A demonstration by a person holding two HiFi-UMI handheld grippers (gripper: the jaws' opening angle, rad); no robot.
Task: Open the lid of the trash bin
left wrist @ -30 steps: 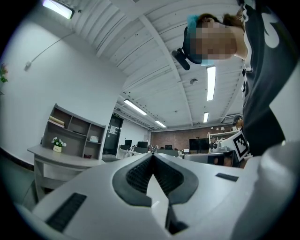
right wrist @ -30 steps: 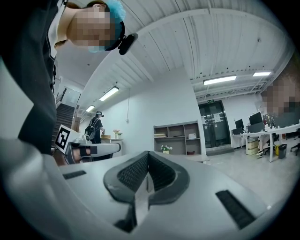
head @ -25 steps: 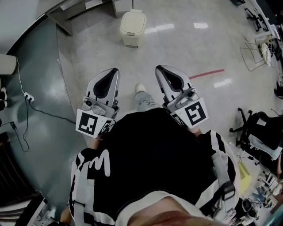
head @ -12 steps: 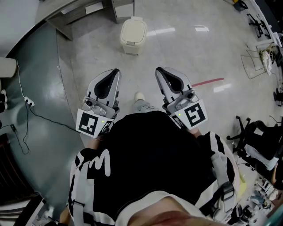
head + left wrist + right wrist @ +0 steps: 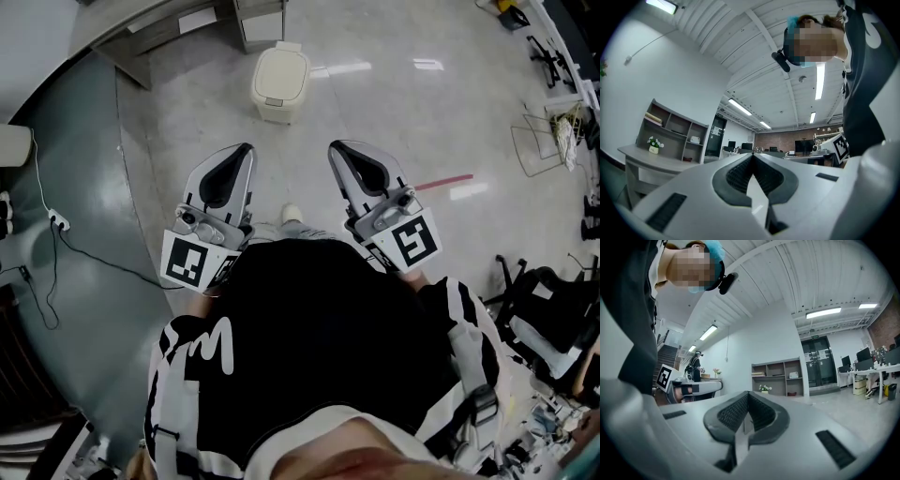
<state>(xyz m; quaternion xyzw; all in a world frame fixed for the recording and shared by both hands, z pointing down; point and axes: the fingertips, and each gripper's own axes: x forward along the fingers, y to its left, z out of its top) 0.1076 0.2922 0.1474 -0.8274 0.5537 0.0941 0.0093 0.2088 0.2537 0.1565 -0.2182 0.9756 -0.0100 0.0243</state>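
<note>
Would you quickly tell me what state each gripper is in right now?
Left gripper: closed, fingers together, holding nothing.
Right gripper: closed, fingers together, holding nothing.

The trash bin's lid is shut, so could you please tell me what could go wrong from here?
1. The trash bin stands free on the glossy floor; pushing its lid with the shut left tongs or right tongs might slide or tip it.
2. The cable trailing at the left could catch a foot.
</note>
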